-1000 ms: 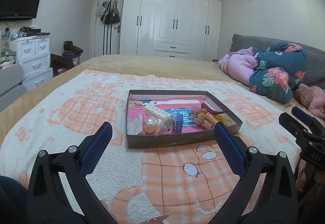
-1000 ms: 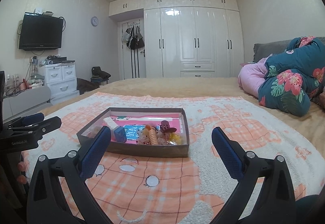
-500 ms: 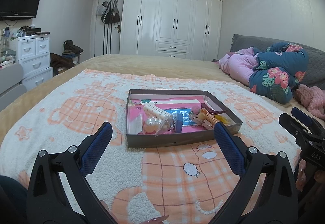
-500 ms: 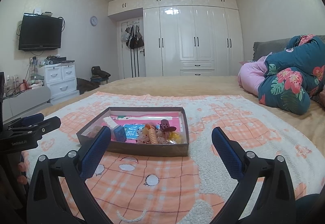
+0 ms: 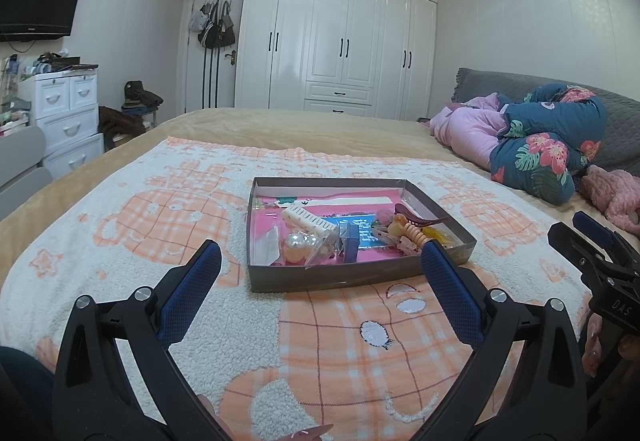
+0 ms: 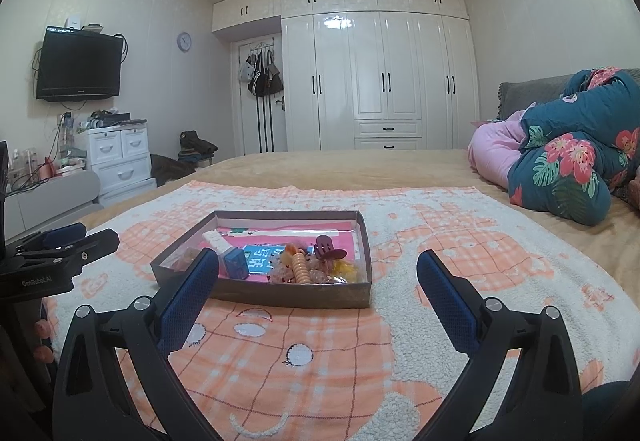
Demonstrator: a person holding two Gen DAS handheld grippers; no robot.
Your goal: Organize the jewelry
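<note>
Left wrist: left gripper [image 5: 320,273] spread wide, empty, hovering short of the tray [image 5: 360,275] on the blanket [image 5: 132,217]. Jewelry [image 5: 296,247] and clips all inside the tray, loosely jumbled — fits sorting pending or things just gathered in. Right gripper's body reads "DAS".

Right wrist: right gripper [image 6: 318,277] also spread, empty. Left gripper's body reads "GenRoboLAI" — blue card's print unreadable.

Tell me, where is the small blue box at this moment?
The small blue box stands inside the tray, near its front wall, between the pearl beads and the hair clips.
</note>
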